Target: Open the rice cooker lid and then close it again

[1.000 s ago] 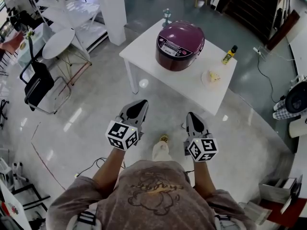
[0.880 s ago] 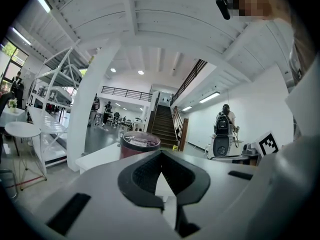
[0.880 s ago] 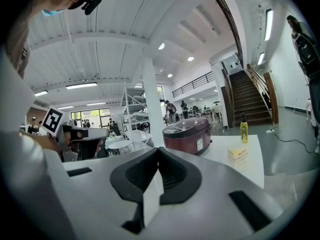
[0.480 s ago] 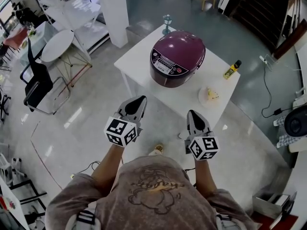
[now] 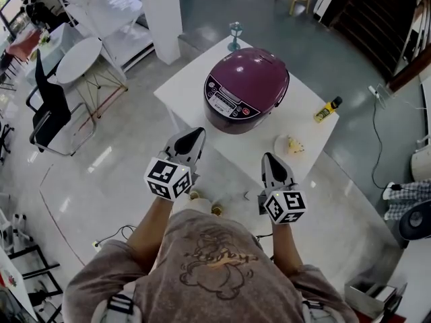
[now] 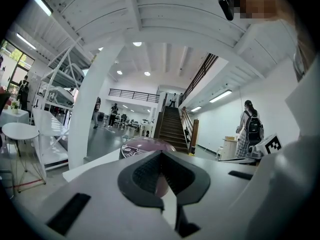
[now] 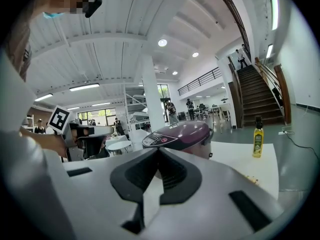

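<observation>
Right gripper view shows the oil bottle (image 7: 257, 136), left gripper view doesn't; left tool (image 5: 194, 135), right tool (image 5: 269, 159) closed, empty.

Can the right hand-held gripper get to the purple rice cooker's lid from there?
Probably not quite yet: the right hand-held gripper is short of the rice cooker. Only bare table lies between, so the way looks free.

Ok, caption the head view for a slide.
Left gripper and right gripper, both shut, short of the closed rice cooker on the table.
</observation>
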Action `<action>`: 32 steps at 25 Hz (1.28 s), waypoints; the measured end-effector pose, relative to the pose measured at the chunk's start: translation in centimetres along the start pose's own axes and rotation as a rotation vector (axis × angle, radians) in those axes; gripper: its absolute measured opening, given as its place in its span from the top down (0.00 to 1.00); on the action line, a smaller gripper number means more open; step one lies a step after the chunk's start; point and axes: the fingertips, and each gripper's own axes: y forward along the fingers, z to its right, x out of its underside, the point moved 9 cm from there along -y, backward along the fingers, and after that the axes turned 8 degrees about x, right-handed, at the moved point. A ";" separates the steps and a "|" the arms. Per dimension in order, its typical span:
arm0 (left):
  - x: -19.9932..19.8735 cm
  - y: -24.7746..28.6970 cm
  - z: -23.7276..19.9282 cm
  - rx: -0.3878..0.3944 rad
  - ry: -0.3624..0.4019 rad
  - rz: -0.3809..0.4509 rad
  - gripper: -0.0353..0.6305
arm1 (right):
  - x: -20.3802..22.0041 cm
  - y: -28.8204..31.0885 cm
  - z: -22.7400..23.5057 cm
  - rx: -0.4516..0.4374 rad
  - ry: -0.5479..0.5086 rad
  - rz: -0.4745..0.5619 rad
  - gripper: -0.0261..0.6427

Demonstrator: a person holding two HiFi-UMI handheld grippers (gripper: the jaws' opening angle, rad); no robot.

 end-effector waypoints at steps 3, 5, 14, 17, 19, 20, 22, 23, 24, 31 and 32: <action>-0.3 1.6 -0.8 0.008 -0.006 -0.001 0.92 | -0.3 1.2 0.9 0.006 0.010 -0.004 0.96; -0.6 2.5 -1.4 0.015 -0.006 -0.001 0.92 | -0.5 1.9 1.3 0.012 0.011 -0.005 0.96; -2.0 7.7 -5.0 0.070 -0.014 -0.007 0.92 | -3.1 6.5 2.7 0.059 0.001 0.031 0.96; -2.5 9.6 -6.3 0.102 -0.009 -0.019 0.92 | -3.9 8.4 3.1 0.073 -0.001 0.036 0.96; -2.7 10.8 -7.2 0.118 -0.012 -0.020 0.92 | -4.3 9.6 3.4 0.079 -0.003 0.039 0.96; -2.8 11.4 -7.6 0.125 -0.012 -0.021 0.92 | -4.5 10.2 3.5 0.082 -0.004 0.041 0.96; -3.0 12.4 -8.4 0.141 -0.011 -0.025 0.92 | -4.8 11.4 3.7 0.090 -0.006 0.045 0.96; -3.1 12.9 -8.8 0.149 -0.010 -0.029 0.92 | -4.9 11.9 3.7 0.094 -0.006 0.048 0.96; -3.1 13.2 -9.2 0.157 -0.008 -0.034 0.92 | -5.1 12.4 3.7 0.099 -0.005 0.050 0.96; -2.7 15.3 -11.0 0.214 -0.015 -0.083 0.92 | -5.4 14.8 3.6 0.124 -0.009 0.044 0.96; -2.5 15.6 -11.1 0.223 -0.011 -0.095 0.92 | -5.3 15.0 3.7 0.125 -0.011 0.041 0.96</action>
